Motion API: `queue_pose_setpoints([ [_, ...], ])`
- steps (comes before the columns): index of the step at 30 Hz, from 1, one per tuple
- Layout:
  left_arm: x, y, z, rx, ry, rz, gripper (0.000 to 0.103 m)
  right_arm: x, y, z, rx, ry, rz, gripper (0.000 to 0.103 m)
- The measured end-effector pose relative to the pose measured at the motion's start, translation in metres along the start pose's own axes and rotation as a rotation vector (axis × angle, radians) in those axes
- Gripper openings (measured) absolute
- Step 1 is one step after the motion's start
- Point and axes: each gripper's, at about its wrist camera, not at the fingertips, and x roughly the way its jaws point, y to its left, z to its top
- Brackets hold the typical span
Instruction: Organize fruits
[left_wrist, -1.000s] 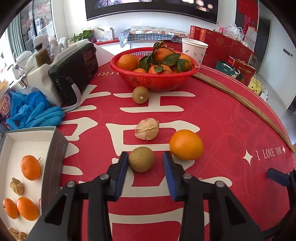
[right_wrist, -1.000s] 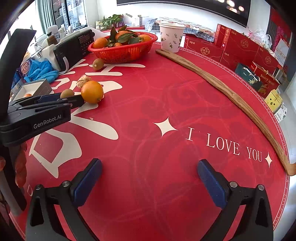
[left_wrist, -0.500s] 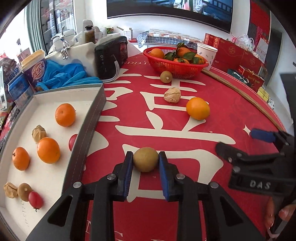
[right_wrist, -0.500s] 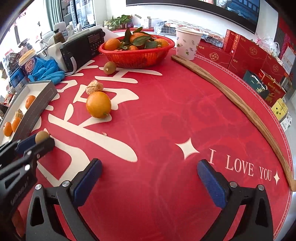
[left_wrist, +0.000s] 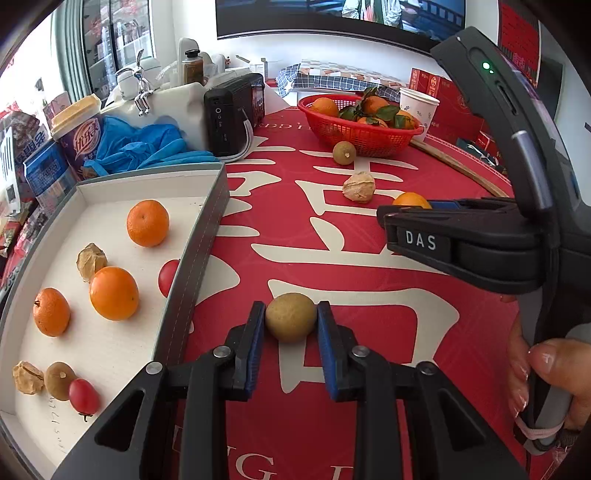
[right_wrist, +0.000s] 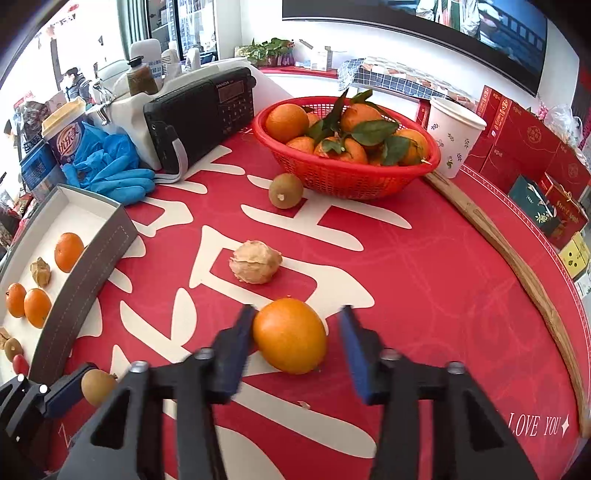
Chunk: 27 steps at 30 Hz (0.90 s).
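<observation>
Left wrist view: left hand-held gripper (left_wrist: 291, 323) is clamped on a brown fruit (left_wrist: 290, 322) above the red tabletop (left_wrist: 332, 258), beside the tray (left_wrist: 207, 229).
Right wrist view: right hand-held gripper (right_wrist: 295, 339) is closing around the orange (right_wrist: 290, 335); right pad apart.

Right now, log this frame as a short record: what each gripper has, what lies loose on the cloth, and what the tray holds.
left gripper: shut on brown round fruit
right gripper: jaws closing around the loose orange, right pad not yet touching
loose on red cloth: husked fruit, second brown fruit
tray: oranges, husked fruits, a brown fruit, small red fruits
red basket: leafy oranges
</observation>
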Motion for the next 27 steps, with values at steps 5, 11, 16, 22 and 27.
queue_pose_setpoints([
  [5, 0.001, 0.001, 0.0, -0.006, 0.0, -0.007, 0.03, -0.014, -0.005, -0.02, 0.026, -0.012, -0.01, 0.037],
  [11, 0.0, 0.0, -0.001, 0.004, -0.001, 0.006, 0.03, -0.041, -0.019, -0.058, 0.083, -0.046, 0.008, 0.037],
  [16, 0.0, -0.001, -0.001, 0.008, -0.001, 0.011, 0.03, -0.048, -0.024, -0.066, 0.075, -0.054, 0.016, 0.037],
  [22, 0.0, -0.001, -0.001, 0.005, -0.001, 0.008, 0.03, -0.05, -0.024, -0.069, 0.072, -0.056, 0.005, 0.037],
  [27, -0.001, 0.006, -0.001, -0.024, -0.004, -0.034, 0.03, -0.05, -0.024, -0.07, 0.073, -0.059, 0.0, 0.037],
])
